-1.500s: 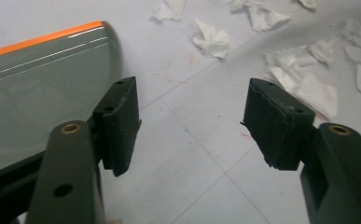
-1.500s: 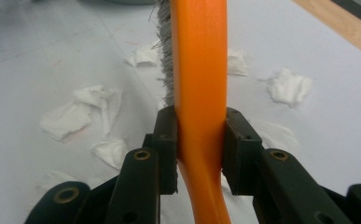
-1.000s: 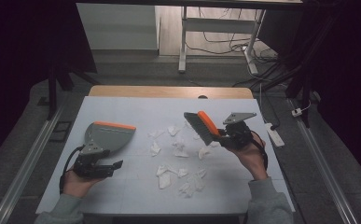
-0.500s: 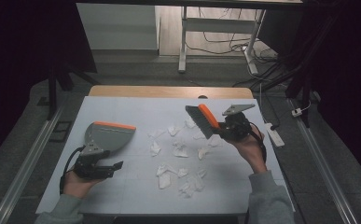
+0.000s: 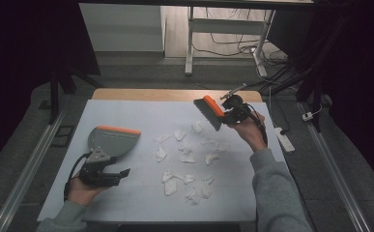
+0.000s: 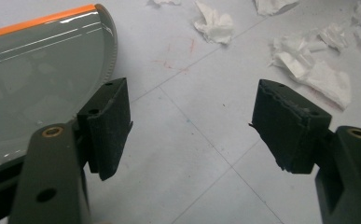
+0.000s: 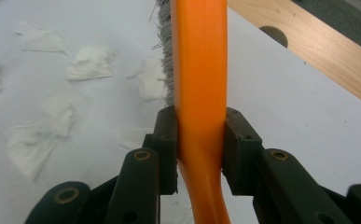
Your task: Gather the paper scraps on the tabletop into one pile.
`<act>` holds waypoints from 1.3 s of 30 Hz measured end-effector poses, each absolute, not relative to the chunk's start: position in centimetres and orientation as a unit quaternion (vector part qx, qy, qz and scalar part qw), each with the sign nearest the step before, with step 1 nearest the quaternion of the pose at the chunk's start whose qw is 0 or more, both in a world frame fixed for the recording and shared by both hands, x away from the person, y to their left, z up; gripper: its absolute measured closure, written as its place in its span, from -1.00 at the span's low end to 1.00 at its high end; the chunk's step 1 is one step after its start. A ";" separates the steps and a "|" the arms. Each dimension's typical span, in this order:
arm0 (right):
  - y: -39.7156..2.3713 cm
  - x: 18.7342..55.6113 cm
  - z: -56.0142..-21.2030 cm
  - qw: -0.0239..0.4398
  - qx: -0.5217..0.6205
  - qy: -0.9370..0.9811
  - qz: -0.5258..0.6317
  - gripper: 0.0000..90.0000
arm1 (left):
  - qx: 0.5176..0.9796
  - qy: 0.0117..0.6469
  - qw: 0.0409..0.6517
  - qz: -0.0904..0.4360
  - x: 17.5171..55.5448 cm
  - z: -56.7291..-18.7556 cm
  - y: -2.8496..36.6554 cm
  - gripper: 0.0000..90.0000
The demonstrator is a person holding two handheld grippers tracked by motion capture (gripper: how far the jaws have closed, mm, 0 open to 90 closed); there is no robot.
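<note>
1. Right gripper, far-right part of the white table mat: jaws clamped tight on the orange plastic handle of a small hand brush w/ grey bristles. Brush is held up off the mat, head pointing left, bristles angled down.
2. Right gripper view: the orange handle runs straight up between the two black pads, both pressing its sides; bristles show on its left edge near the top.
3. Left gripper, near-left part of mat: jaws wide apart, nothing between them. Left gripper view shows bare mat in the gap betw. the pads.
4. Grey plastic dustpan w/ orange front lip lies flat on the mat just beyond the left gripper; lip faces the far side. In the left gripper view the pan sits beside the left jaw; contact can't be told.
5. Torn white paper scraps are scattered over mid-mat, betw. dustpan and brush, some nearer the person's edge. Brush head hangs above the farthest scraps, not touching.
6. Bare wood tabletop strip shows past the mat's far edge.
</note>
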State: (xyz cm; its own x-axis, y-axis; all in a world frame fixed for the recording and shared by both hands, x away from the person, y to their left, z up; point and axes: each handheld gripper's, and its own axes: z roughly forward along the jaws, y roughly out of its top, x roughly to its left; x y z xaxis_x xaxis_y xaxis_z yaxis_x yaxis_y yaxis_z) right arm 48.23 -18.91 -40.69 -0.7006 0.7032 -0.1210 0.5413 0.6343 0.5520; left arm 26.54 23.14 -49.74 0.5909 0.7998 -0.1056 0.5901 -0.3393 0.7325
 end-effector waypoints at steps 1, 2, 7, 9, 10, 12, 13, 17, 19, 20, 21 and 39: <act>-18.7 48.8 -41.0 0.165 0.351 0.892 0.233 0.54 | 0.806 0.431 0.381 0.138 26.5 -49.8 23.2 -0.36; -18.6 49.1 -41.2 0.165 0.352 0.893 0.225 0.54 | 0.805 0.432 0.382 0.139 26.5 -49.8 23.3 -0.36; -17.6 51.1 -42.6 0.163 0.362 0.898 0.190 0.54 | 0.806 0.430 0.381 0.141 26.4 -49.9 23.3 -0.36; -17.1 51.6 -43.0 0.166 0.357 0.904 0.170 0.54 | 0.807 0.430 0.380 0.141 26.4 -50.0 23.3 -0.36; -16.8 51.7 -43.2 0.166 0.357 0.906 0.158 0.54 | 0.808 0.428 0.379 0.142 26.4 -50.0 23.3 -0.36; -16.2 52.1 -43.5 0.169 0.354 0.909 0.143 0.54 | 0.809 0.427 0.379 0.142 26.4 -50.0 23.2 -0.36; -16.0 52.2 -43.6 0.175 0.351 0.909 0.138 0.54 | 0.809 0.426 0.379 0.142 26.5 -50.0 23.2 -0.36; -15.2 52.7 -44.3 0.183 0.345 0.913 0.114 0.54 | 0.809 0.426 0.378 0.141 26.5 -50.0 23.1 -0.36; -14.9 52.9 -44.6 0.186 0.339 0.917 0.099 0.54 | 0.809 0.427 0.379 0.141 26.5 -50.0 23.1 -0.36; -14.7 53.0 -44.7 0.188 0.335 0.918 0.098 0.54 | 0.809 0.427 0.379 0.141 26.5 -50.1 23.1 -0.36; -14.5 53.0 -44.7 0.184 0.334 0.919 0.101 0.54 | 0.810 0.426 0.378 0.140 26.5 -50.1 23.1 -0.36; -12.0 46.8 -44.8 0.141 0.183 0.970 0.071 0.55 | 0.812 0.426 0.375 0.136 26.6 -50.3 23.0 -0.35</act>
State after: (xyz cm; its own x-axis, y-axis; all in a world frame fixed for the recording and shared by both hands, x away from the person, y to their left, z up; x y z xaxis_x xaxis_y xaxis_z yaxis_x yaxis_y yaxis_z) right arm 46.78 -11.98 -44.78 -0.8931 0.3760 -0.2471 0.3360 0.9226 0.1896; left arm 26.63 22.99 -50.27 0.6006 0.7934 -0.0991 0.5902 -0.3563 0.7244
